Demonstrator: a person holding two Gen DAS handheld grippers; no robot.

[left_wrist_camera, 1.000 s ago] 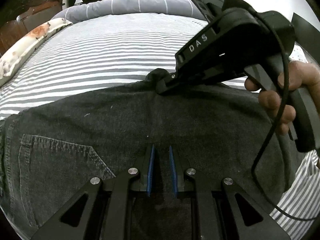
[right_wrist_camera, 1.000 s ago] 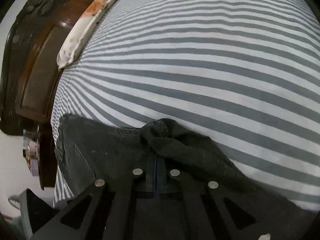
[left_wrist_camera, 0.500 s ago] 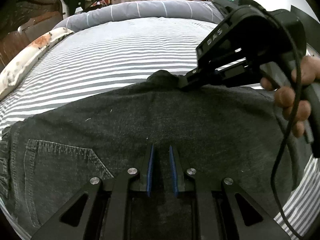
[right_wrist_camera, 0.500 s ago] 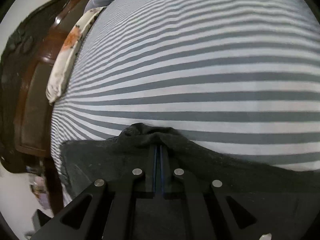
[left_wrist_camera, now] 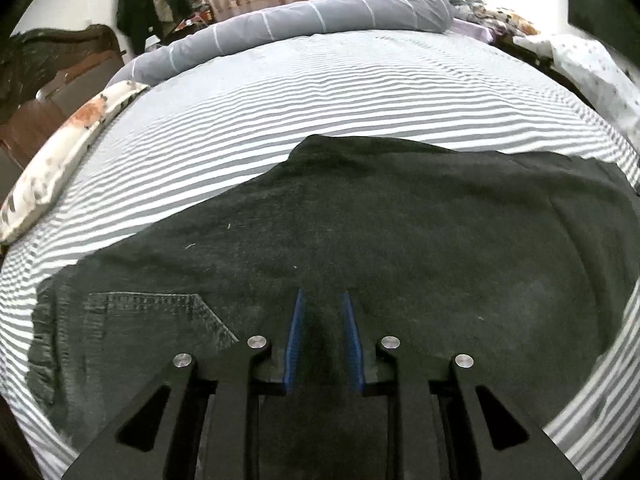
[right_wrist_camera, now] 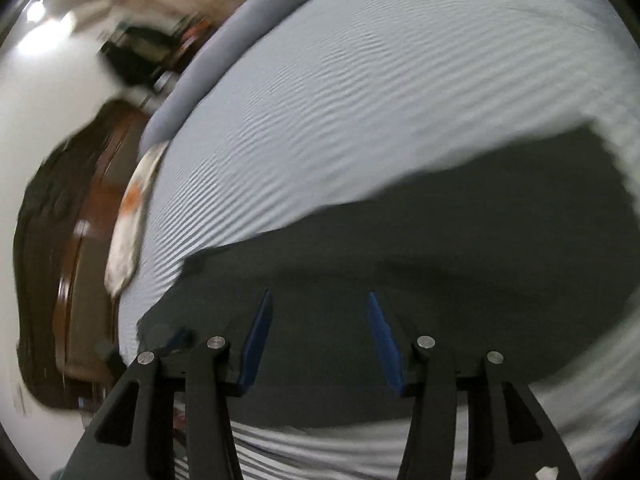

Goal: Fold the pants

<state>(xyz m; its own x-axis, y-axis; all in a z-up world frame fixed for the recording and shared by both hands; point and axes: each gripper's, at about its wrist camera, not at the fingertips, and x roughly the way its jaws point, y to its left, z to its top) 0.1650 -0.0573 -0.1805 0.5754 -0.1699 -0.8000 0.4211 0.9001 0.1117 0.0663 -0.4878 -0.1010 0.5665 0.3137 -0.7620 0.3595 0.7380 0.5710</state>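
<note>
Grey-and-white striped bedding covered the bed, with a long grey bolster lying across its far edge at twelve o'clock and a flowered pillow along the side at nine o'clock, next to a dark wooden headboard. Dark grey pants lay flat on the stripes across the near half of the bed, a stitched back pocket showing at seven o'clock. The left gripper hung just over the cloth, its jaws having just opened a little to a narrow gap, with fabric seen between the blue pads but no clear pinch. In the blurred right wrist view, the right gripper had just opened to a moderate gap and held nothing, above the pants.
</note>
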